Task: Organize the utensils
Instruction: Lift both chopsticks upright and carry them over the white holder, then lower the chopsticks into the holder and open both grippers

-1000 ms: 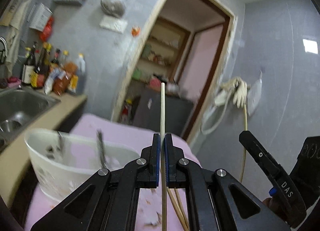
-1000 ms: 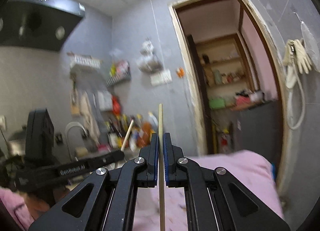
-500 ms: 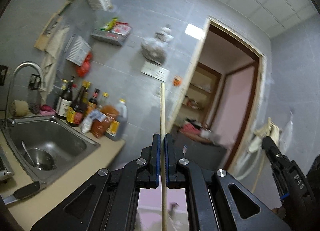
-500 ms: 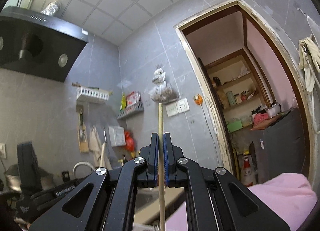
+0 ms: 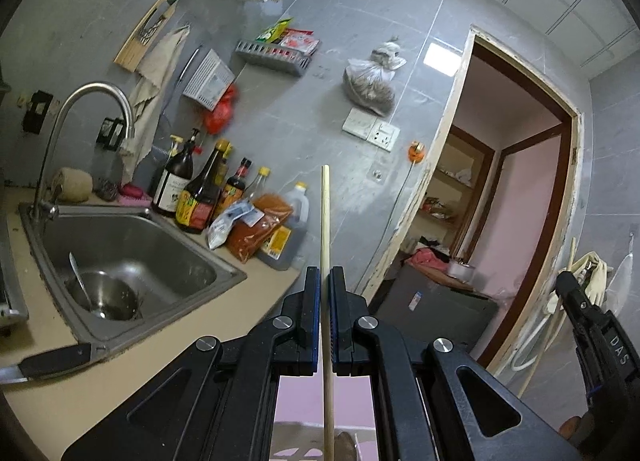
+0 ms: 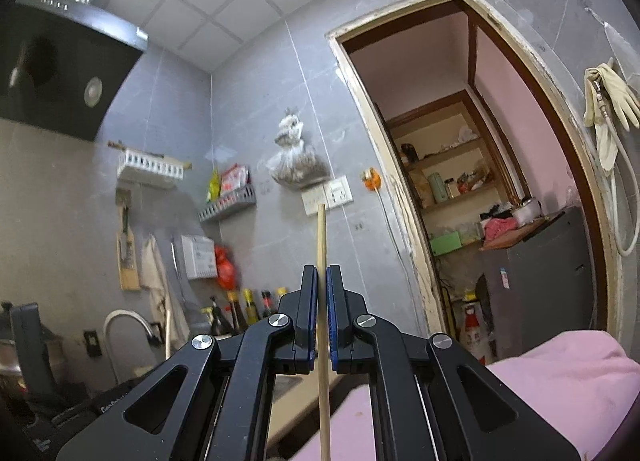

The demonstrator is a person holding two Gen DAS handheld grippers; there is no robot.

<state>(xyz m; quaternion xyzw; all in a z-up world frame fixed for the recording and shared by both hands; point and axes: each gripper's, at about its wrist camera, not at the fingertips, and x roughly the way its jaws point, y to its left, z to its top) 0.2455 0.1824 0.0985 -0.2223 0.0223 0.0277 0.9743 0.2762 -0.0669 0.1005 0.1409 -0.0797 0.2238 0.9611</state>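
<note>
Sink sits at 9 o'clock of the left gripper, which is clamped on 1 chopstick pointing 12 o'clock. Right gripper pinches its own chopstick the same way, farther from the sink.

Steel sink with faucet, bottles beside it, doorway at right

Bottles stand behind the sink, a ladle seemingly inside it.
</note>
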